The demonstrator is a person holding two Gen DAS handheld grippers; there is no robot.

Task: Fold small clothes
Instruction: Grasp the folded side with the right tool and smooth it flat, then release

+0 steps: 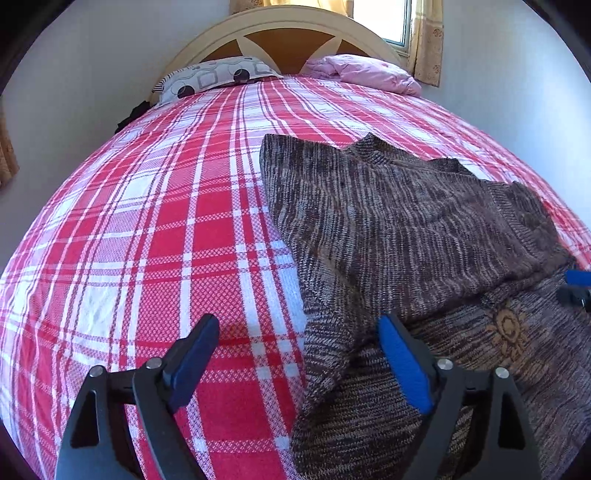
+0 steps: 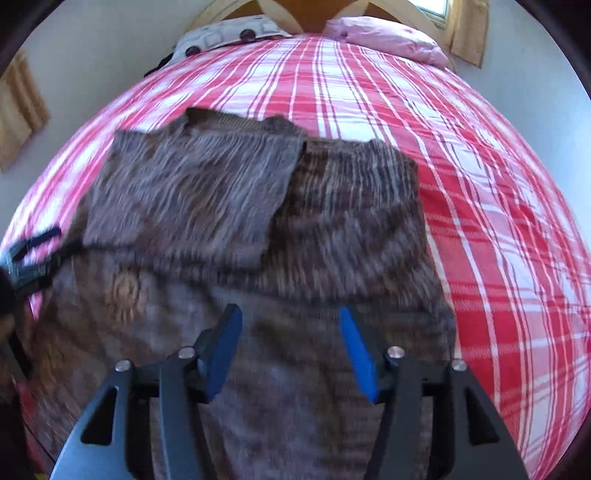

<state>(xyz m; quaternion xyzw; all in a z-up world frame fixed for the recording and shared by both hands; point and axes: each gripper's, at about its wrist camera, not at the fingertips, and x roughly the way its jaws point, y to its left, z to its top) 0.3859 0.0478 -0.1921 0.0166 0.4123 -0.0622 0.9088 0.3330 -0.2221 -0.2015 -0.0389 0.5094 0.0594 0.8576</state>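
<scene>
A brown and grey knitted sweater (image 1: pixel 399 229) lies on the red and white plaid bed cover (image 1: pixel 147 221), with both sleeves folded in over its body. A tan sun motif (image 1: pixel 508 328) shows on its front. My left gripper (image 1: pixel 299 328) is open and empty, low over the sweater's left edge, one finger over the cover and one over the knit. My right gripper (image 2: pixel 290 321) is open and empty above the sweater (image 2: pixel 236 206), near its lower half. The right wrist view is blurred. The right gripper's tips (image 1: pixel 576 288) show at the right edge of the left wrist view.
A patterned grey pillow (image 1: pixel 218 75) and a pink pillow (image 1: pixel 369 72) lie at the headboard (image 1: pixel 288 22). A window with yellow curtains (image 1: pixel 428 40) is at the back right. Walls flank the bed. The left gripper shows at the left edge of the right wrist view (image 2: pixel 33 254).
</scene>
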